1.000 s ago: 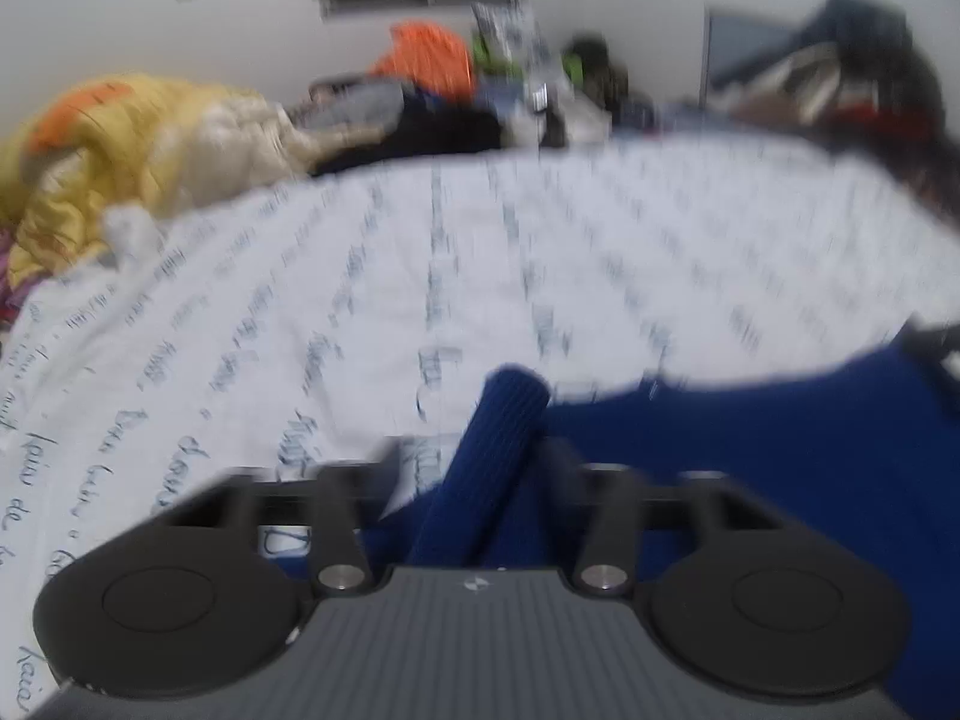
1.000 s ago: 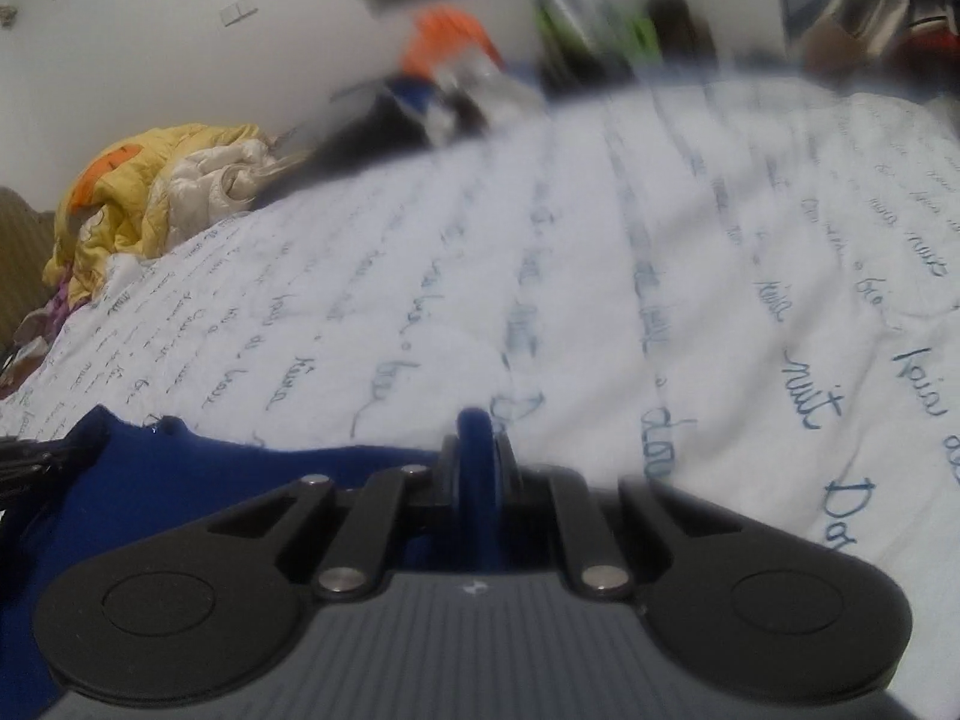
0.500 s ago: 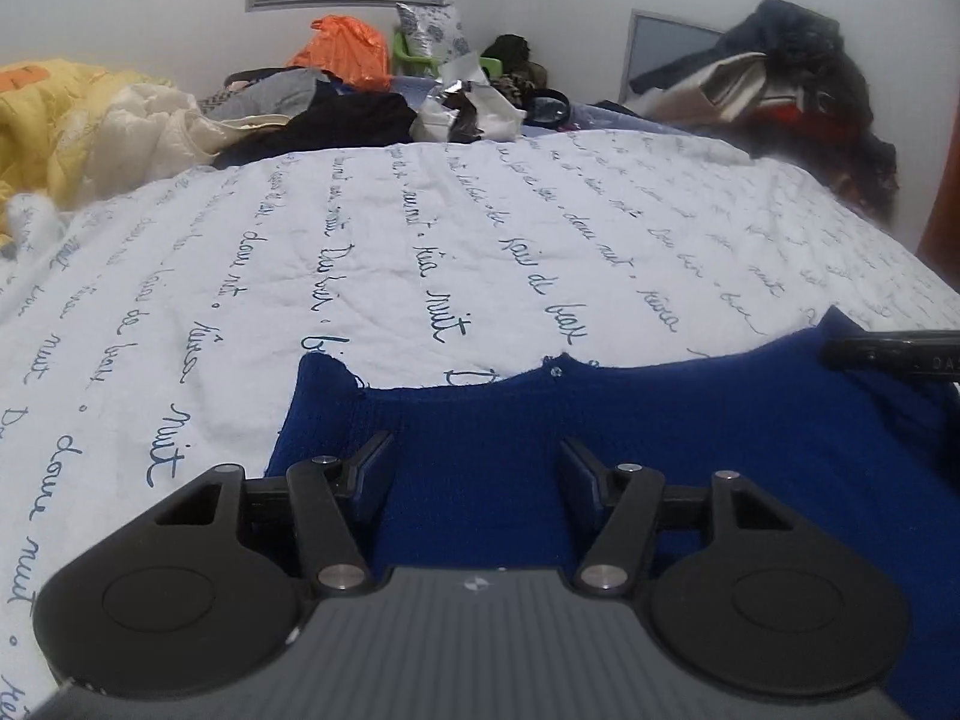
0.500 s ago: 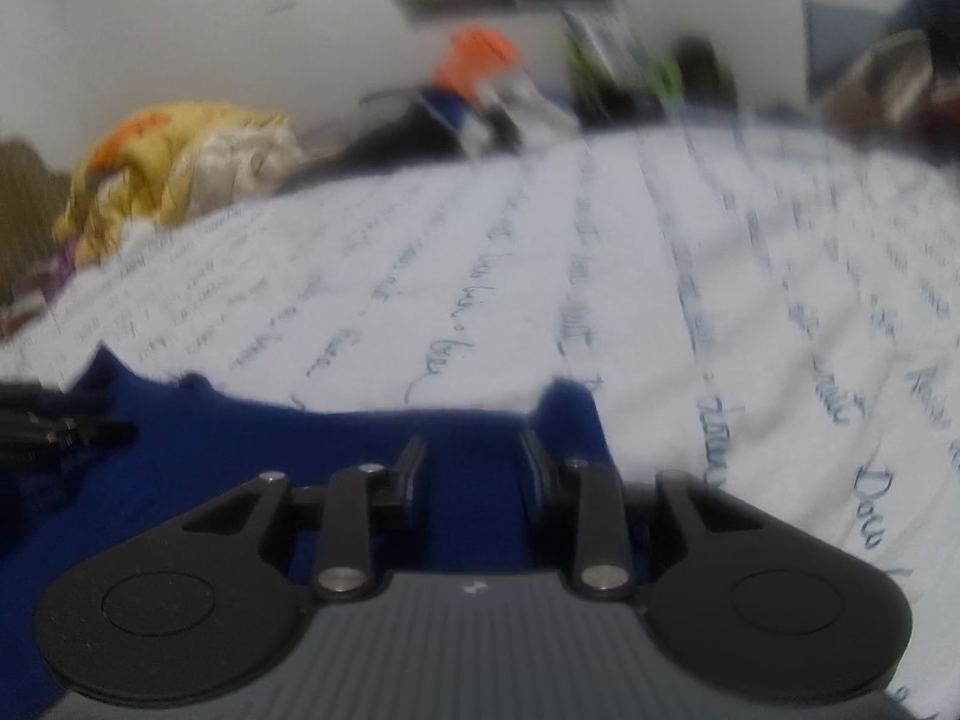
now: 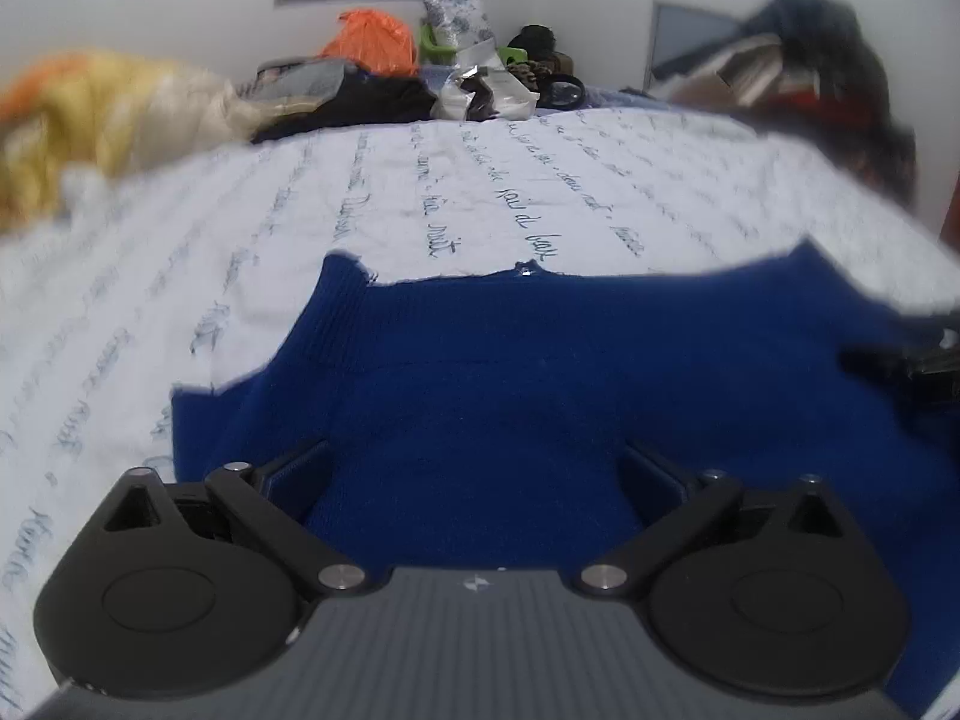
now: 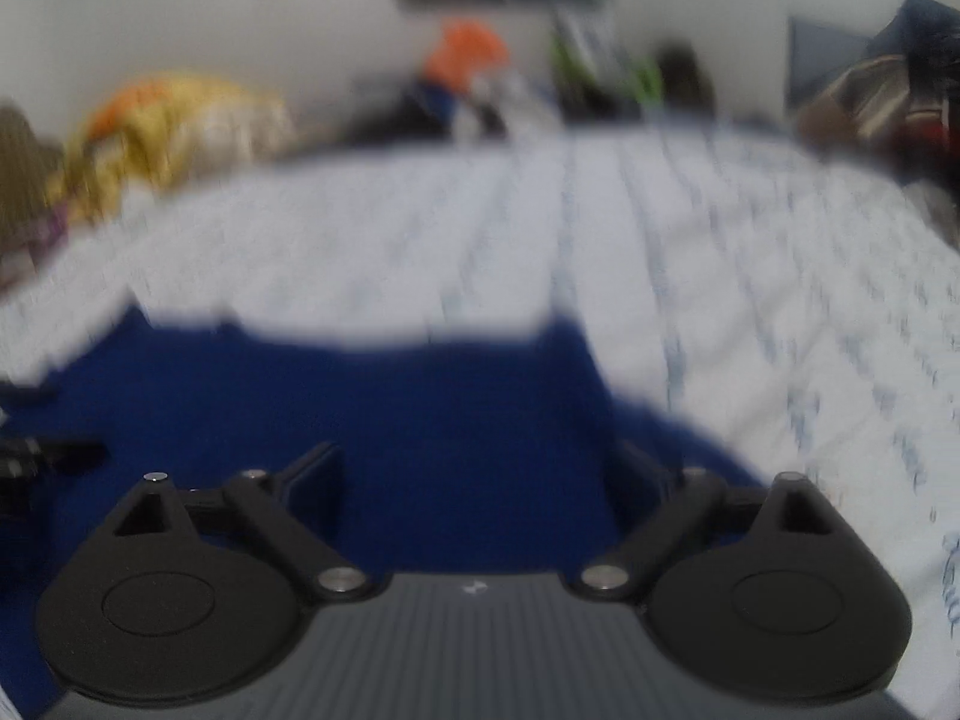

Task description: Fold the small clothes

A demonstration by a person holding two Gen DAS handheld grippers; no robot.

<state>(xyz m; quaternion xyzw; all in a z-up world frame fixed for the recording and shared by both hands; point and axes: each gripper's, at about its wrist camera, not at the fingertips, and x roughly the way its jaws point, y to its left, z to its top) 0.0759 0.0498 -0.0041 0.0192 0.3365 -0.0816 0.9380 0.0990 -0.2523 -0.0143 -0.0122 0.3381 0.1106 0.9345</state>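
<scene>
Here, nearest each lens, the left gripper [image 5: 474, 468] and the right gripper [image 6: 477, 471] hung low over the blue knit garment [image 5: 570, 378], jaws spread wide and holding nothing. The garment lay flat on the near part of the script-printed bedsheet [image 5: 480, 192]. It looked soft, light and limp, likely to sag, so its ribbed far edge or corners seemed the best hold. Beyond the garment lay bare sheet, then a yellow blanket [image 5: 102, 114] and an orange bag [image 5: 372, 48].
</scene>
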